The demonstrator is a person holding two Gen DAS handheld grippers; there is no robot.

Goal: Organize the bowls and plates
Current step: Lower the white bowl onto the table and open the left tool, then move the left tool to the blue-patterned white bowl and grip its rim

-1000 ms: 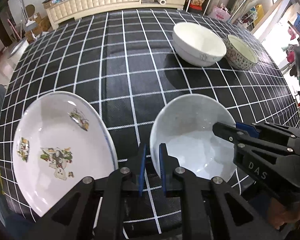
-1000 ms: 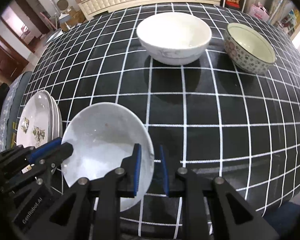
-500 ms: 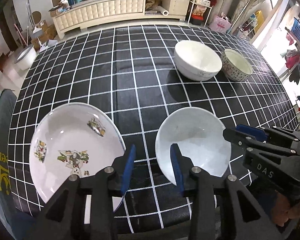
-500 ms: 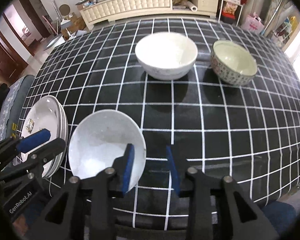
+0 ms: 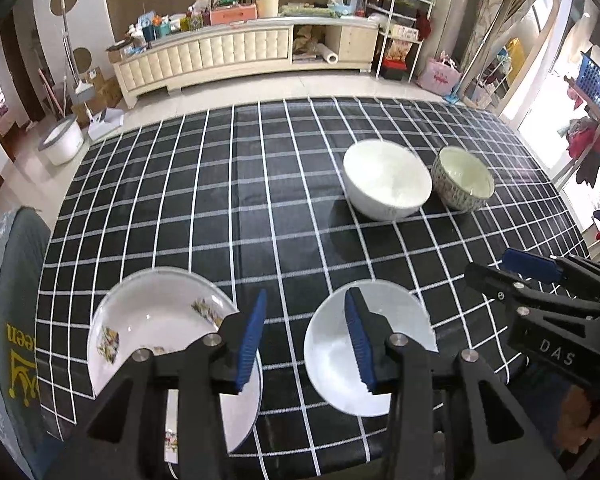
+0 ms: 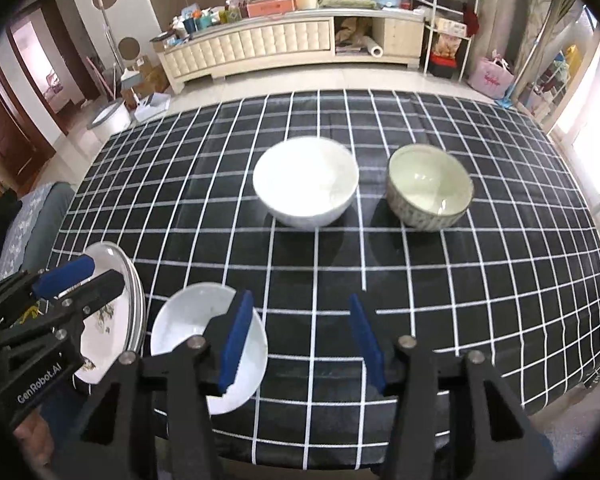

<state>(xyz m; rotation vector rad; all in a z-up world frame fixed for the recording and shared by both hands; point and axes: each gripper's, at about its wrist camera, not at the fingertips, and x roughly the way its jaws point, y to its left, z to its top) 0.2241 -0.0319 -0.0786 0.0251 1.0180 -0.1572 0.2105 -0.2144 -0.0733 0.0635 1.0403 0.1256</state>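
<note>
Three bowls: shallow white one (image 5: 364, 356), deep white one (image 6: 306, 184), patterned greenish one (image 6: 430, 188). Stacked picture plates (image 6: 134, 300), maybe three.

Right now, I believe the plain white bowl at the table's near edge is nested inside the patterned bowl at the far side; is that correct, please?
Not quite. The plain white bowl sits alone on the checked tablecloth, beside the stacked plates; the patterned bowl is empty. The right wrist view shows it.

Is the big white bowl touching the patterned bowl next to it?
Apart. In the right wrist view, dark tablecloth shows plainly between the big white bowl and the patterned bowl.
</note>
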